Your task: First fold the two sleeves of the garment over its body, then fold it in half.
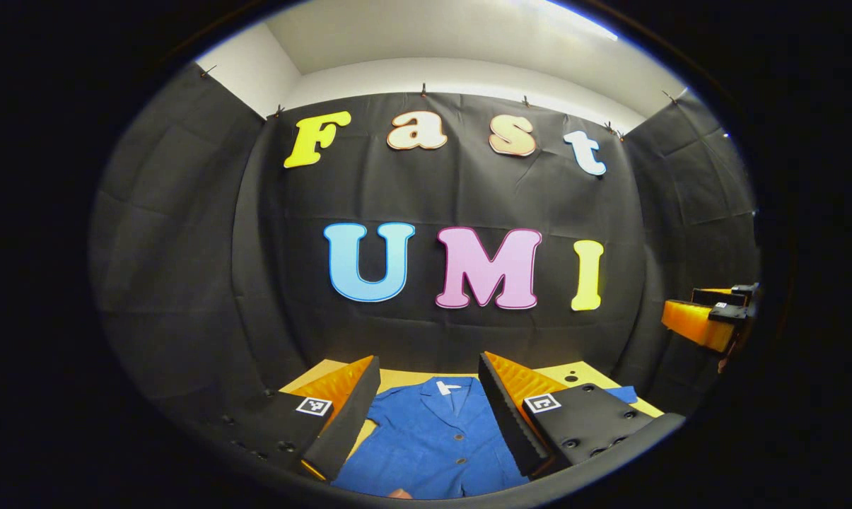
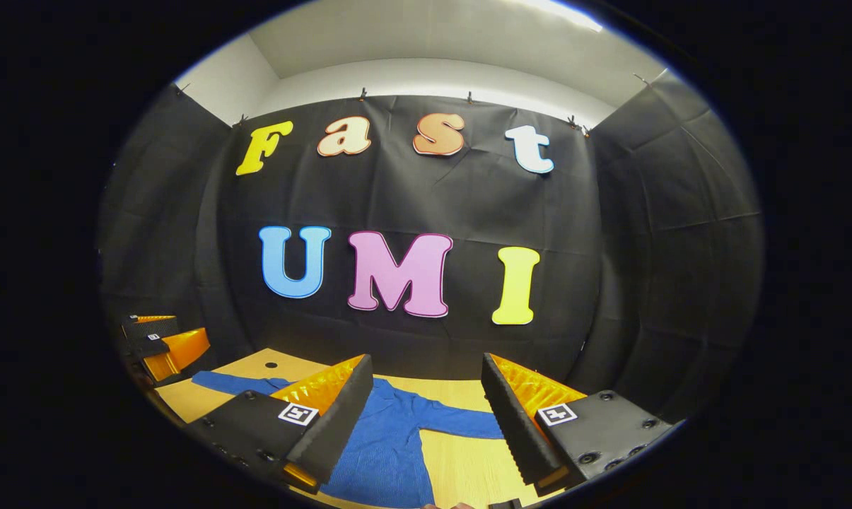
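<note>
Both tools are held level above the near edge of the tabletop, pointing toward the far wall, and neither touches anything.

In the left gripper view, the left tool hangs with its fingers spread wide apart, empty. Between them lies the shirt, blue and buttoned, flat on the tabletop with its collar toward the far side. The tool sits over the shirt's body, roughly centred on the button line. A bit of sleeve shows past the right finger. At the right edge of this view, the right tool is seen from the side, higher in the picture and well apart from the left one; part of a hand shows just below it.

In the right gripper view, the right tool is likewise wide open and empty. It hangs over the right part of the shirt, whose right sleeve stretches straight out across the bare wood between the fingers. The left sleeve lies stretched out to the left, flat on the tabletop. The left tool appears at the left edge, beyond that sleeve's end.

Both sleeves are unfolded.
</note>
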A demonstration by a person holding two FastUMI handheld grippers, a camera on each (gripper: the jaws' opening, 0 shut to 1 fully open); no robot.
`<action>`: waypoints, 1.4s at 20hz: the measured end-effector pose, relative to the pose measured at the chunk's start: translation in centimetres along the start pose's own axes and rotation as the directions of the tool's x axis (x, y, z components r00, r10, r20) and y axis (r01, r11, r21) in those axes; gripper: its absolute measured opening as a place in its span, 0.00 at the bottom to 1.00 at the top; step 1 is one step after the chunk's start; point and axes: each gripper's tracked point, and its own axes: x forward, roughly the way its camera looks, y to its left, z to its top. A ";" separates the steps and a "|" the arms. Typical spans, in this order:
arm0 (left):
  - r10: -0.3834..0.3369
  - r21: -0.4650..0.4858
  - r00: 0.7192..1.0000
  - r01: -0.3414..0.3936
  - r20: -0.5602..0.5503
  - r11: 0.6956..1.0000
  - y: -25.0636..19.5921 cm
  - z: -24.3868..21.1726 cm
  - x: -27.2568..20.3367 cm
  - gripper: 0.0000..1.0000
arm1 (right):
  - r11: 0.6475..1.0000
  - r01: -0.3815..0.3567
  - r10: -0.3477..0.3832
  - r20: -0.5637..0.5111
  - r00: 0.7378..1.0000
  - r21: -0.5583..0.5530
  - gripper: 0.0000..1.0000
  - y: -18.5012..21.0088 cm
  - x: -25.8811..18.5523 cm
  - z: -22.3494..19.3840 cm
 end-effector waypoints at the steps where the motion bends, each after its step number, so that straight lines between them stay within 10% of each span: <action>1: 0.000 -0.007 1.000 0.000 0.005 1.000 0.1 0.1 -0.2 0.81 | 1.000 -0.001 0.001 0.004 1.000 -0.002 0.96 -0.1 -0.1 0.1; 28: 0.027 0.022 0.999 -0.027 0.034 0.999 2.6 0.8 -0.5 0.82 | 0.998 0.035 -0.031 0.073 0.997 -0.057 0.96 -1.1 0.4 3.2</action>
